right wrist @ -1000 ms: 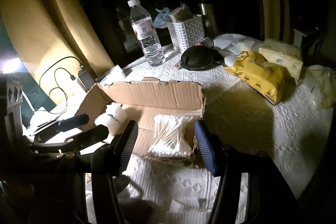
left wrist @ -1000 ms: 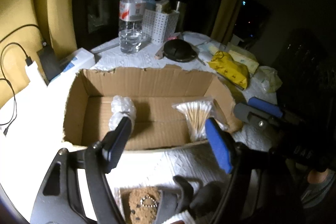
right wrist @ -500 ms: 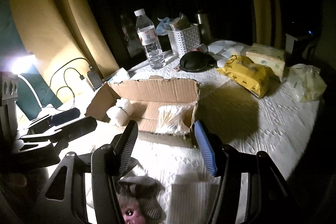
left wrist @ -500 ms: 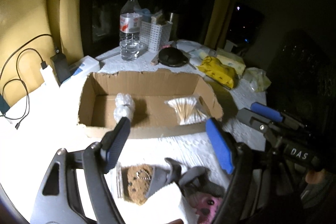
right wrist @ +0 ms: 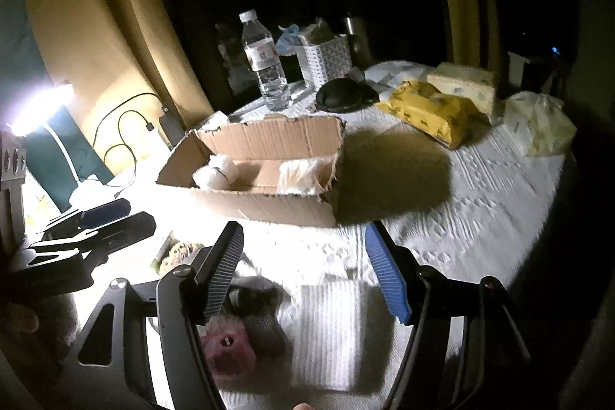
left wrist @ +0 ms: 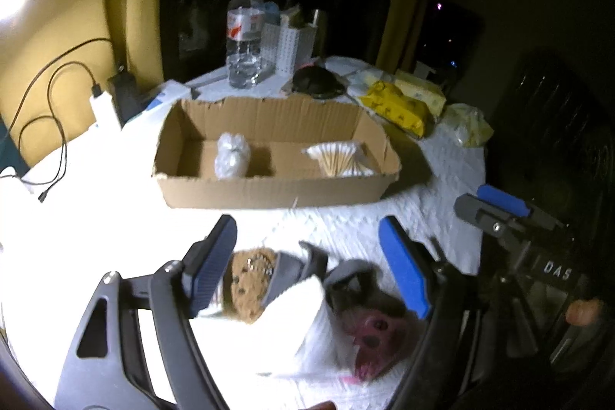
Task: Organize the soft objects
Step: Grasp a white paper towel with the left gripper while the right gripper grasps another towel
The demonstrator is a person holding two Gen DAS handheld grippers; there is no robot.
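Both hand-held grippers, left (left wrist: pixel 307 264) and right (right wrist: pixel 303 271), gape empty before the cardboard box (left wrist: pixel 269 193), framing unsorted soft items.

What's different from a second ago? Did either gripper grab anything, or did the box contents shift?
Both grippers pulled back from the cardboard box toward the near edge of the table. The left gripper and right gripper are both open and empty, now above the folded white cloth, the grey and pink soft toy and the brown pouch. The cotton swabs and white wrapped bundle lie in the box as before.
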